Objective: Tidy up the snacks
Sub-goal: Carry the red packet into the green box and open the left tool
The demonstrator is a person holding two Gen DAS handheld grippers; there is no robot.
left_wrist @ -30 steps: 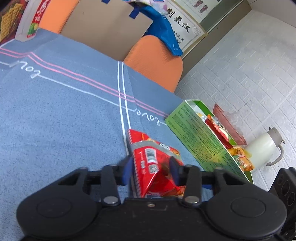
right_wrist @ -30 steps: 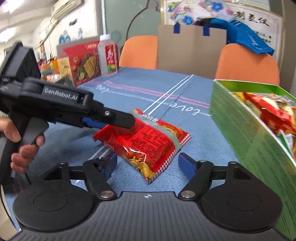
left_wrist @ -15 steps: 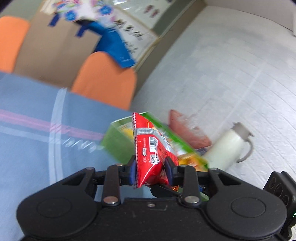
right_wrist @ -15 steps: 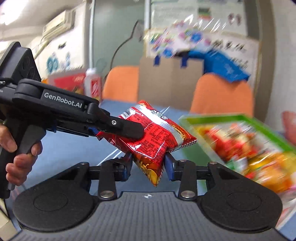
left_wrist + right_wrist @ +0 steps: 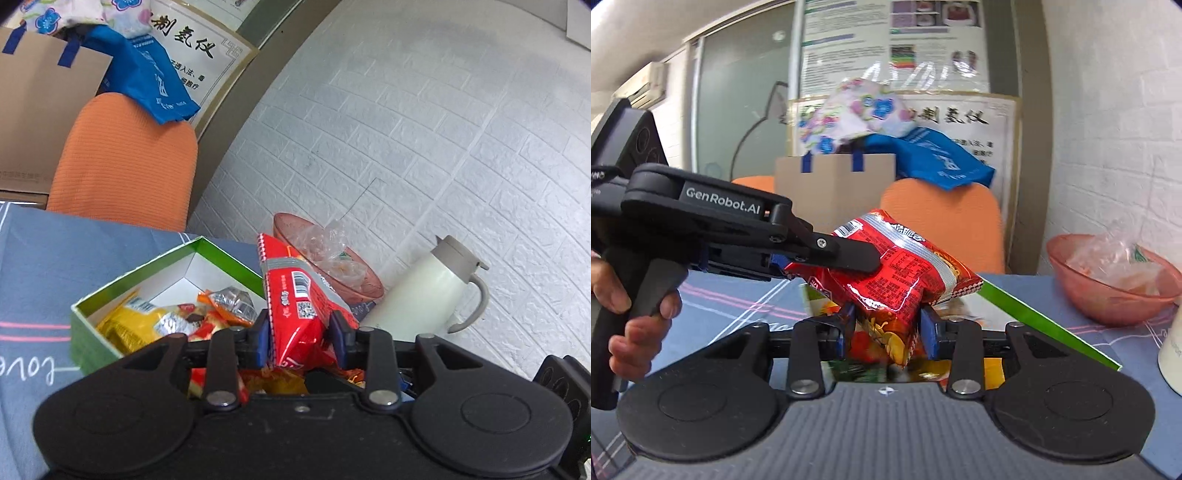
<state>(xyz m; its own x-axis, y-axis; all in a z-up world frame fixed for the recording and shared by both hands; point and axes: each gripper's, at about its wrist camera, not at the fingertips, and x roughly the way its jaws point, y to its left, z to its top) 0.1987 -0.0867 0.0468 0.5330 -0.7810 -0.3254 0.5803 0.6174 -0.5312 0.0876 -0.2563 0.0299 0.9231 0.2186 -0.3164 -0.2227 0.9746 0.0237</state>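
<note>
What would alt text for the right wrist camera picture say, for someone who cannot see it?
A red snack packet hangs above an open green box of snacks, gripped low down by the right gripper while the left gripper, held in a hand, reaches in from the left at its upper end. Behind are an orange chair and a pink bowl.

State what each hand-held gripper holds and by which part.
Both are on one crinkly red foil snack packet above the green cardboard box. The right hand-held gripper pinches its lower end; the left hand-held gripper, jaws just opening, straddles its side edge.
</note>
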